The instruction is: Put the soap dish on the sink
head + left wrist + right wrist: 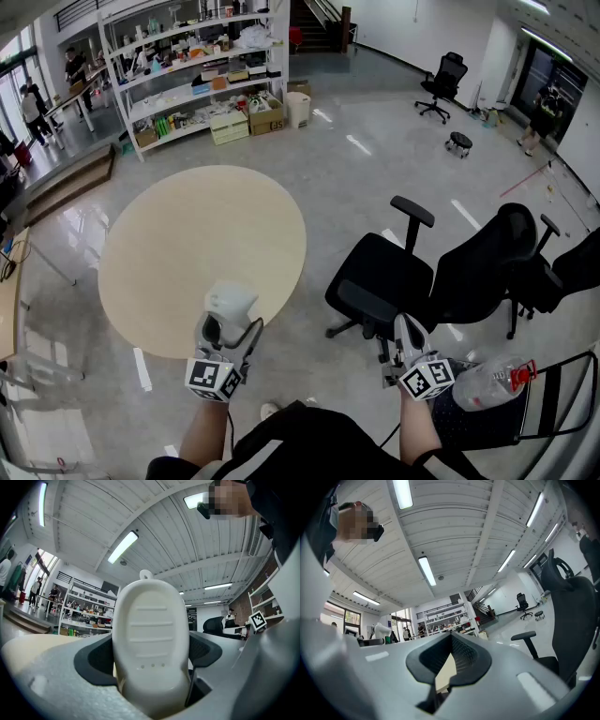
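Observation:
A white soap dish with raised ribs stands upright between the jaws of my left gripper, which is shut on it. In the head view it hangs just over the near edge of a round beige table. The dish fills the middle of the left gripper view, with dark pads on both sides. My right gripper is low at the right, beside a black office chair. Its jaws meet at the tips and hold nothing.
A second black chair stands right of the first. A plastic bottle with a red cap lies on a seat at the lower right. Stocked white shelves line the far wall, with people at the far left.

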Action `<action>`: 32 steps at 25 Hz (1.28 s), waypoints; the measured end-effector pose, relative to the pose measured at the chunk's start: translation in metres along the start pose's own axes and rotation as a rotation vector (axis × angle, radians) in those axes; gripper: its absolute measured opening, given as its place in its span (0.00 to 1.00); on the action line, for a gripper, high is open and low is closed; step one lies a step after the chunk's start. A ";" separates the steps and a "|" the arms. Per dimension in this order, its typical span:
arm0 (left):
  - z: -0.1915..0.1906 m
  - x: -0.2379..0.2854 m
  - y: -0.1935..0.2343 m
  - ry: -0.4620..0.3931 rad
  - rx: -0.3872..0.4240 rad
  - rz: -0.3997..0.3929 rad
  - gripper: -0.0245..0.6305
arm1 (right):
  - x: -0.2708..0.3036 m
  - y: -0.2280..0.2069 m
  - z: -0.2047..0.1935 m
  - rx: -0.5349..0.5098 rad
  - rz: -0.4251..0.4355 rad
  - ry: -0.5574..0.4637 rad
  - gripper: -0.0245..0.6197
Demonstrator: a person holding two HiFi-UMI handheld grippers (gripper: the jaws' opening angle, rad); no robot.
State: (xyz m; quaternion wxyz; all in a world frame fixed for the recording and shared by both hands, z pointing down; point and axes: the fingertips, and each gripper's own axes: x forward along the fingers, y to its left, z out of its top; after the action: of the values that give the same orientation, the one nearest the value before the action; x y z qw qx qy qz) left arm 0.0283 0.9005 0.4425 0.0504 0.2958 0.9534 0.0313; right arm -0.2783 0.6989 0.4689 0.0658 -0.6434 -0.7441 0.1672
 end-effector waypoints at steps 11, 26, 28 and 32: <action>0.006 -0.002 0.009 -0.012 -0.007 -0.004 0.72 | 0.014 0.009 0.000 0.002 0.020 -0.008 0.04; 0.006 0.011 -0.038 0.003 -0.037 -0.089 0.72 | -0.009 0.009 0.008 -0.106 -0.015 0.006 0.05; 0.005 0.013 -0.049 0.005 -0.039 -0.106 0.72 | -0.022 0.002 0.014 -0.118 -0.037 -0.002 0.05; 0.006 0.023 -0.072 0.002 -0.042 -0.131 0.72 | -0.043 -0.012 0.025 -0.124 -0.068 -0.028 0.05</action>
State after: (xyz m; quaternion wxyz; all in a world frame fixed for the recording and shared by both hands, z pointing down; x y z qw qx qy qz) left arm -0.0301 0.8545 0.4280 0.0577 0.2317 0.9699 0.0482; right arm -0.2903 0.6517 0.4540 0.0212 -0.6183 -0.7753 0.1273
